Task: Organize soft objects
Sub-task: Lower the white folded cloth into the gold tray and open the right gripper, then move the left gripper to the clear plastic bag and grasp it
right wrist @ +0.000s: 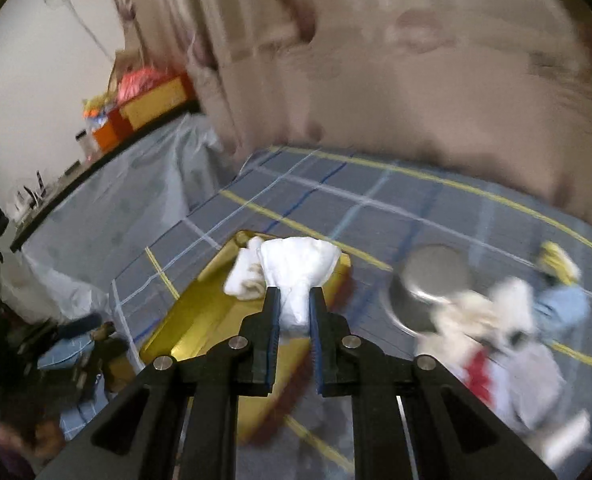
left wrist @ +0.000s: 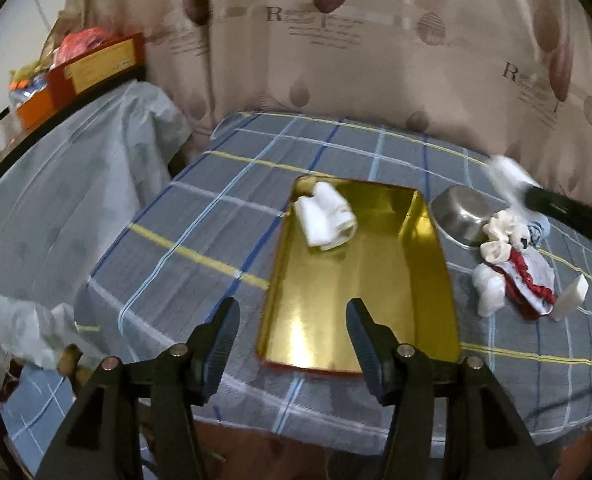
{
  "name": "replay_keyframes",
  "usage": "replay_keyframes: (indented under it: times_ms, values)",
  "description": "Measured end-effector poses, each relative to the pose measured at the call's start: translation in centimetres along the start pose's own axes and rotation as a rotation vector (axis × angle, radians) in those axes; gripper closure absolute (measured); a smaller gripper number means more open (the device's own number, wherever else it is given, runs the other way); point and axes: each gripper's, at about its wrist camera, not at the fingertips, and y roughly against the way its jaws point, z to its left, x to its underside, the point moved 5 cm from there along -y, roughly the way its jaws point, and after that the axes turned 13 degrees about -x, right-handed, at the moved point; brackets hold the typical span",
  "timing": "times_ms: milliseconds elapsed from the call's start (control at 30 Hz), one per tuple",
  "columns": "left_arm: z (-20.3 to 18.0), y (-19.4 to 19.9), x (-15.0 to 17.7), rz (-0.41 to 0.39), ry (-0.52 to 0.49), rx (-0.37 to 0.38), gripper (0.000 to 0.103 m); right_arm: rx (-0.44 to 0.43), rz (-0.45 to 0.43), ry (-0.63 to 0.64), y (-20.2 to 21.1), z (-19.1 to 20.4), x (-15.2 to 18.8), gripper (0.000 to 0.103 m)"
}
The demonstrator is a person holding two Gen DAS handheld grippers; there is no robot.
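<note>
A gold tray (left wrist: 376, 280) lies on the grey plaid cloth, with a rolled white cloth (left wrist: 325, 218) in its far left corner. My left gripper (left wrist: 292, 316) is open and empty above the tray's near end. My right gripper (right wrist: 295, 298) is shut on a white cloth bundle (right wrist: 298, 270) and holds it in the air over the tray (right wrist: 200, 320); it shows blurred at the right in the left wrist view (left wrist: 508, 176). A pile of soft things (left wrist: 508, 264), white, red and blue, lies right of the tray.
A steel bowl (left wrist: 462, 212) stands between the tray and the pile. A white block (left wrist: 572, 296) lies at the far right. A plastic-covered surface (left wrist: 76, 184) with boxes (left wrist: 96, 64) is on the left. A patterned curtain (left wrist: 376, 60) hangs behind.
</note>
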Motion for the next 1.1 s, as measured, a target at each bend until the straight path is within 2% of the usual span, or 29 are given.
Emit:
replay_keyframes:
  times_ms: [133,267,667,733,767,800,833,867,900,1000,1100]
  values:
    - [1.3,-0.9,0.8,-0.003,0.009,-0.063,0.046,0.02,0.106,0.013,-7.3,0.2,-0.6,0.091]
    - [2.0,-2.0,1.1,0.025,0.027,-0.043,0.046,0.088,0.179,0.026,-12.1,-0.4,-0.1,0.09]
    - [2.5,-3.4,1.3,0.07,0.03,-0.054,0.046,0.154,0.248,0.017,-16.4,-2.1,0.2,0.089]
    - [2.4,-3.4,1.4,0.071,0.028,-0.056,0.046,0.167,0.249,0.026,-16.6,-2.1,0.0,0.083]
    - [2.2,-3.5,1.4,0.072,0.023,-0.055,0.046,0.155,0.242,0.02,-16.6,-2.1,0.0,0.076]
    - [2.1,-3.5,1.5,0.074,0.02,-0.054,0.046,0.15,0.228,0.022,-16.4,-2.0,-0.1,0.061]
    - [2.0,-3.5,1.6,0.074,0.018,-0.054,0.046,0.165,0.213,0.031,-16.2,-1.9,-0.3,0.053]
    - [2.0,-3.5,1.7,0.075,0.016,-0.056,0.046,0.183,0.186,0.044,-15.7,-1.8,-0.6,0.04]
    - [1.9,-3.5,1.7,0.077,0.012,-0.056,0.046,0.182,0.157,0.052,-15.2,-1.6,-0.9,0.037]
    - [1.8,-3.6,1.8,0.082,0.01,-0.06,0.046,0.185,0.094,0.054,-13.6,-1.4,-1.3,0.037]
    - [1.6,-3.5,1.8,0.084,0.007,-0.059,0.046,0.13,-0.005,0.025,-10.5,-1.1,-1.2,0.037]
